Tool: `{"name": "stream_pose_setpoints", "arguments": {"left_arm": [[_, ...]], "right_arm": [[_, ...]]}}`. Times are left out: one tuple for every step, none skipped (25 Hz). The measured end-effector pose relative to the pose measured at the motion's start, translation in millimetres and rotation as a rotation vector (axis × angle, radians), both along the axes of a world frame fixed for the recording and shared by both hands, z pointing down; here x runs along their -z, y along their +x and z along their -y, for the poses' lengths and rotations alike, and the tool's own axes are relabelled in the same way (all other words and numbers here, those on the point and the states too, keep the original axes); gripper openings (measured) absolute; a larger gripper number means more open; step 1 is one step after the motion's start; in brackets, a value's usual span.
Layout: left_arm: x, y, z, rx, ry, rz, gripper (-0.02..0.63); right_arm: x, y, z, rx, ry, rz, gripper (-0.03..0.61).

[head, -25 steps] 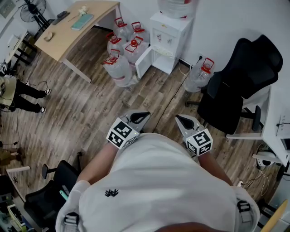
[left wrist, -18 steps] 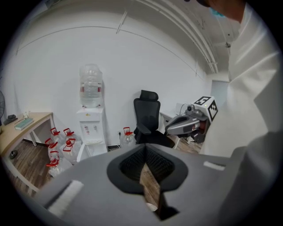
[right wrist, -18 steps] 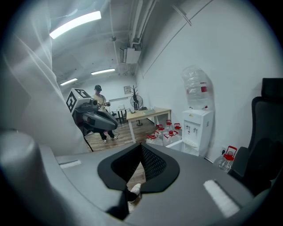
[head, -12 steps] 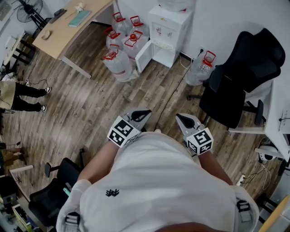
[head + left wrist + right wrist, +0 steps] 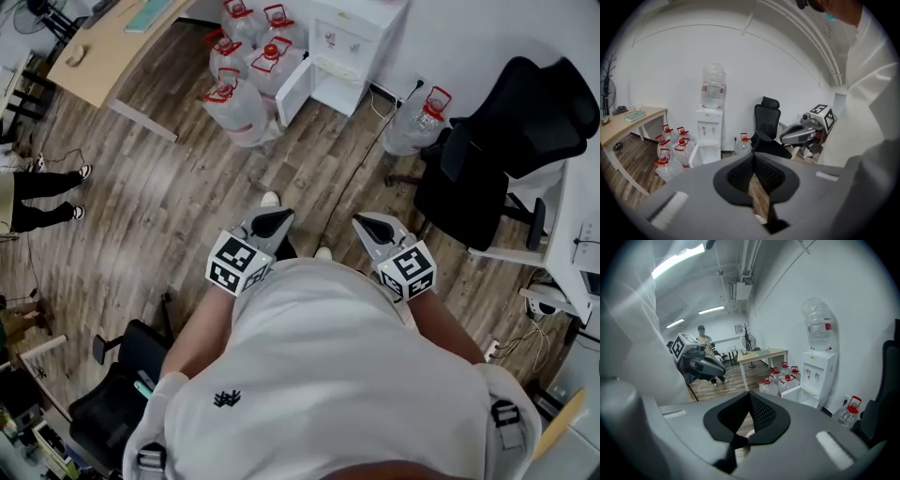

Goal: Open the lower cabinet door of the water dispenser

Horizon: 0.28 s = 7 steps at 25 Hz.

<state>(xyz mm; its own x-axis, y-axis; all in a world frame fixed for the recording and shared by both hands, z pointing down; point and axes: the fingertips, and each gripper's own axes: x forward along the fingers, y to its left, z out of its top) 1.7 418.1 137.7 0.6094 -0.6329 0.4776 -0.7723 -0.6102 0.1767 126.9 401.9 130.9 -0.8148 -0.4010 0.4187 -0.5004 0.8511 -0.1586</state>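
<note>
Item one, far left of the head view: a cluster of red-capped water jugs [image 5: 246, 80] stands on the wood floor [image 5: 187, 216], crowded against the swing side of the target. Next, my left gripper [image 5: 272, 222] is held close in front of my body, jaws pressed together with nothing between them. Above it and well apart from both tools is the lower cabinet door [image 5: 292, 92], a thin white panel that already stands swung out from the cabinet toward the jugs, the compartment behind it exposed. I judge it light, stiff and smooth-faced, turning on hinges at the side by the jugs, so little force should move it. I cannot see a handle from here. The free vertical edge is the place to take hold, pinched or hooked near mid-height, since flat pads may slip on the glossy face. The water dispenser [image 5: 354, 37] stands against the wall and carries a large bottle [image 5: 713, 86] on top. I rate it top-heavy and would avoid any sharp tug. My right gripper [image 5: 373, 228] is likewise closed tight and empty, held beside the left. Further right a single jug [image 5: 412, 127] sits near the wall, then a black office chair [image 5: 511, 150], neither of which obstructs the door.
</note>
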Motion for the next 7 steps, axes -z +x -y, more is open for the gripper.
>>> {"name": "stream_pose_setpoints", "arguments": {"left_arm": [[-2,-9,9,0.005,-0.004,-0.008,0.055],[-2,-18,19,0.006,-0.001,-0.014,0.055],[-1,-28,31,0.005,0.007,-0.018,0.055],[1,-39,44,0.003,0.018,-0.020,0.057],[3,-51,57,0.001,0.029,-0.022,0.057],[4,-63,70,-0.001,0.038,-0.024,0.055],[5,-75,84,-0.003,0.047,-0.027,0.055]], "right_arm": [[-1,-8,9,-0.002,-0.003,-0.005,0.002],[-2,-17,18,-0.003,-0.007,-0.010,0.002],[-2,-28,28,-0.001,-0.008,-0.015,0.002],[-3,-40,37,0.005,-0.008,-0.021,0.002],[-3,-54,47,0.011,-0.007,-0.028,0.001],[-4,-68,57,0.018,-0.006,-0.034,0.002],[-5,-82,67,0.025,-0.005,-0.041,0.001]]}}
